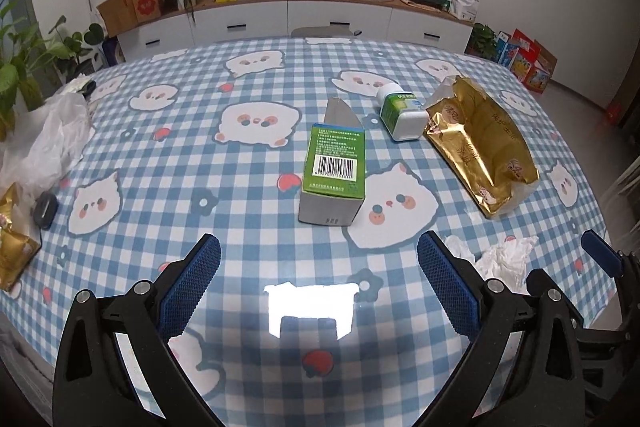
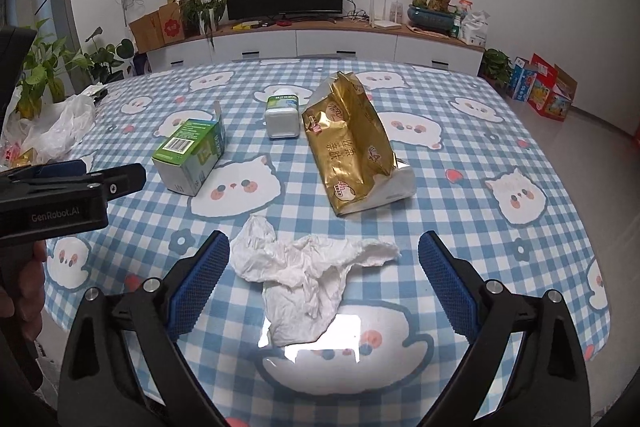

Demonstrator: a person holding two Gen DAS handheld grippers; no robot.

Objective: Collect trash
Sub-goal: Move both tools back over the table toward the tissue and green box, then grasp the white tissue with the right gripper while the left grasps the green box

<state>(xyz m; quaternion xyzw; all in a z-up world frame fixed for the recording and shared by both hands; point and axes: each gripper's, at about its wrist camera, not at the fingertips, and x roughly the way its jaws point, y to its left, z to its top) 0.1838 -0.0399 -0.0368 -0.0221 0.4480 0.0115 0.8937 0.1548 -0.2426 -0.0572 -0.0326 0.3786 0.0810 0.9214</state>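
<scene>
From my seat, taking the carton (image 1: pixel 334 163) as the reference on the table (image 1: pixel 240 107): it lay on its side, flap end pointing away from me. The bottle (image 1: pixel 400 115) lay just behind it to the right, also on its side. The foil pack (image 1: pixel 480 143) lay right of the carton, near the bottle. The crumpled tissue (image 2: pixel 308 279) lay in front of it to the right, between my right gripper's (image 2: pixel 324 279) spread fingers. The plastic bag (image 1: pixel 48 143) sat well left, at the table edge. My left gripper (image 1: pixel 318 287) hung in front of the carton, apart from it.
</scene>
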